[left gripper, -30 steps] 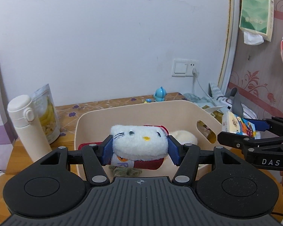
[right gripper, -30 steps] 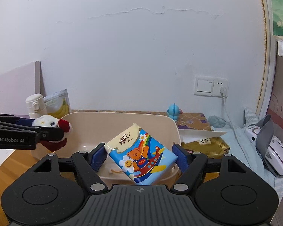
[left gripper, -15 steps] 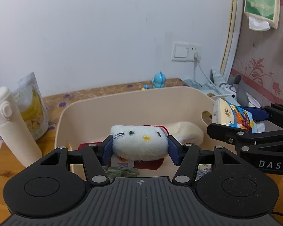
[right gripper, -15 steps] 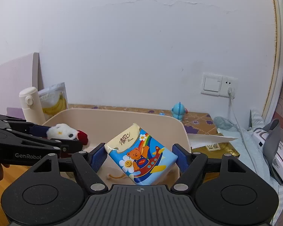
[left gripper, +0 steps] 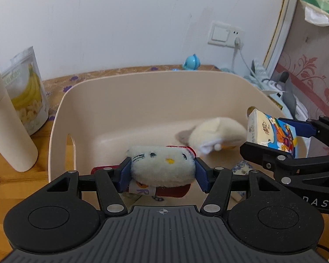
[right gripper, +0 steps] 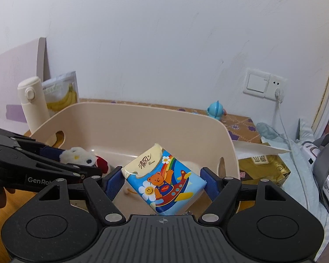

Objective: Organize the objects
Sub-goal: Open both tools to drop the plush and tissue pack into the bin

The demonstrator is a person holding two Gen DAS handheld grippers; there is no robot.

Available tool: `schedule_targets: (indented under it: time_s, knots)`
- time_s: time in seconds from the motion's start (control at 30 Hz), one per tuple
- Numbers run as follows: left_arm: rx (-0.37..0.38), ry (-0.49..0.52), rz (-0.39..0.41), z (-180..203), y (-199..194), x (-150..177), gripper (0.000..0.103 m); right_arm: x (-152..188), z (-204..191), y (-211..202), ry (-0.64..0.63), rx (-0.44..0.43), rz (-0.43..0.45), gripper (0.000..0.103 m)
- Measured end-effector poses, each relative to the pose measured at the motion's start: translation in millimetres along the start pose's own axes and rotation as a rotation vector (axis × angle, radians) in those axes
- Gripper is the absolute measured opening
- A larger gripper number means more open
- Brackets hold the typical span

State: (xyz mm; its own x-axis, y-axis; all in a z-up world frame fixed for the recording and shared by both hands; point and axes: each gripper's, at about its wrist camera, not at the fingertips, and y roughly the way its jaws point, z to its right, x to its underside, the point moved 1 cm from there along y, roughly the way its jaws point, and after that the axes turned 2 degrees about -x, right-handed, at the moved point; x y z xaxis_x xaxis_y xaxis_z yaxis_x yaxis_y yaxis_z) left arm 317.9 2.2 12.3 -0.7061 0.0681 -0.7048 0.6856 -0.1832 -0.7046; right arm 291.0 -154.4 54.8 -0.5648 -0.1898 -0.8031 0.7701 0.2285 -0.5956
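Observation:
My left gripper [left gripper: 162,173] is shut on a white plush cat toy [left gripper: 162,167] with a red bow, held over the near left part of a beige plastic basket [left gripper: 142,92]. My right gripper [right gripper: 163,183] is shut on a blue tissue pack [right gripper: 162,177] printed with a bear and a rainbow, held over the basket's [right gripper: 142,122] near right side. In the left wrist view the tissue pack [left gripper: 269,133] shows at the right in the right gripper [left gripper: 280,140]. The plush toy [right gripper: 83,156] shows at the left in the right wrist view. A cream plush [left gripper: 217,135] lies inside the basket.
A white flask [left gripper: 6,127] and a banana chip pouch [left gripper: 26,92] stand left of the basket on the wooden table. A small blue figure [left gripper: 192,61] sits behind it by the wall socket [left gripper: 227,35]. A gold bag [right gripper: 263,166], cloth and a white appliance [right gripper: 318,168] lie to the right.
Both grippers have moved forward and lower over the basket, each still holding its object. The basket's inside and the cream plush now show more fully.

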Motion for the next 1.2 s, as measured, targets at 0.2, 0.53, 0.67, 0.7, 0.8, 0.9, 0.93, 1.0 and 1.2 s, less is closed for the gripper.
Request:
schedule_targets:
  time_s: [0.2,0.53,0.67,0.7,0.8,0.9,0.93,1.0,1.2]
  knots:
    - [0.006,-0.004,-0.03,-2.5,4.9,1.2,0.06,2.6,-1.5,8.4,-0.009,0.002,-0.04,0.074]
    - [-0.014,0.012,-0.05,0.0,11.1,4.6,0.06,7.8,3.5,16.3,0.01,-0.006,-0.078,0.074]
    - [-0.011,0.002,-0.053,-1.6,12.4,4.7,0.06,8.5,3.7,15.7,0.016,-0.006,-0.08,0.075]
    - [-0.013,0.0,-0.052,-1.7,12.3,4.7,0.061,8.8,4.0,15.5,0.018,-0.004,-0.081,0.077]
    - [-0.023,-0.009,-0.053,-2.1,11.9,4.8,0.07,9.2,5.3,14.9,0.017,0.003,-0.078,0.079]
    - [-0.022,-0.014,-0.051,-1.2,10.0,4.7,0.074,9.0,5.6,12.3,0.018,0.004,-0.069,0.08]
    - [-0.023,-0.016,-0.048,-0.6,9.0,4.6,0.074,8.9,5.6,11.0,0.019,0.004,-0.064,0.08]
    - [-0.028,-0.019,-0.038,0.4,6.5,3.7,0.077,8.7,6.1,7.5,0.022,0.008,-0.052,0.083]
    - [-0.01,-0.061,-0.01,-0.2,-4.4,-1.2,0.079,5.3,12.8,-11.2,0.054,0.016,0.006,0.09]
